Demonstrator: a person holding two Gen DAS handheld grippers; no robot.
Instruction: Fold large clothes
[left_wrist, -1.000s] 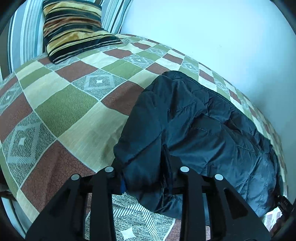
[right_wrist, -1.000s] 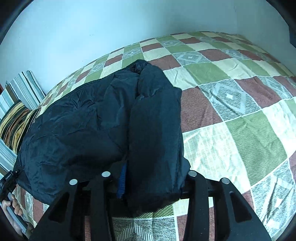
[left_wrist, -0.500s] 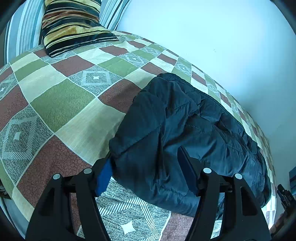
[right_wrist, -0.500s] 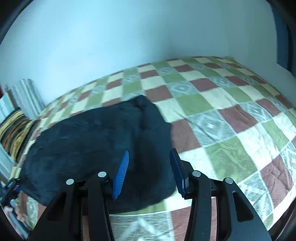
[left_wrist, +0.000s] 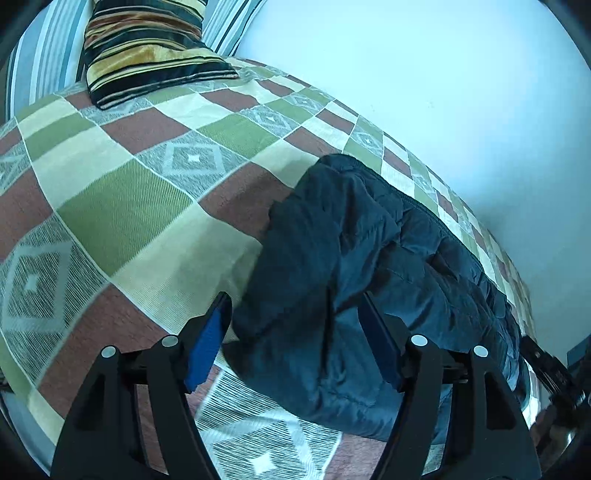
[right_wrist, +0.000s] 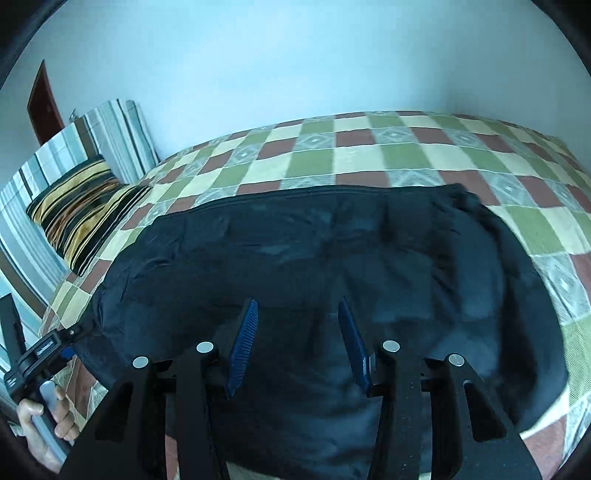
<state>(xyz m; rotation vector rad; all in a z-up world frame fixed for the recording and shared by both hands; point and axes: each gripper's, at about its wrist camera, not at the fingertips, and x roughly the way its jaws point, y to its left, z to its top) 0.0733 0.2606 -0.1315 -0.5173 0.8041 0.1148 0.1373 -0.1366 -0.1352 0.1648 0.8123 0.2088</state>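
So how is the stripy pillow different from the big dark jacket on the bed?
The stripy pillow has gold, black and brown bands; the jacket is plain dark navy. The pillow is much smaller and sits at the bed's head, against a striped cushion; the jacket sprawls wide across the checked bedspread. The pillow looks smooth and shiny, the jacket quilted and rumpled. Both are soft things lying on the bedspread.
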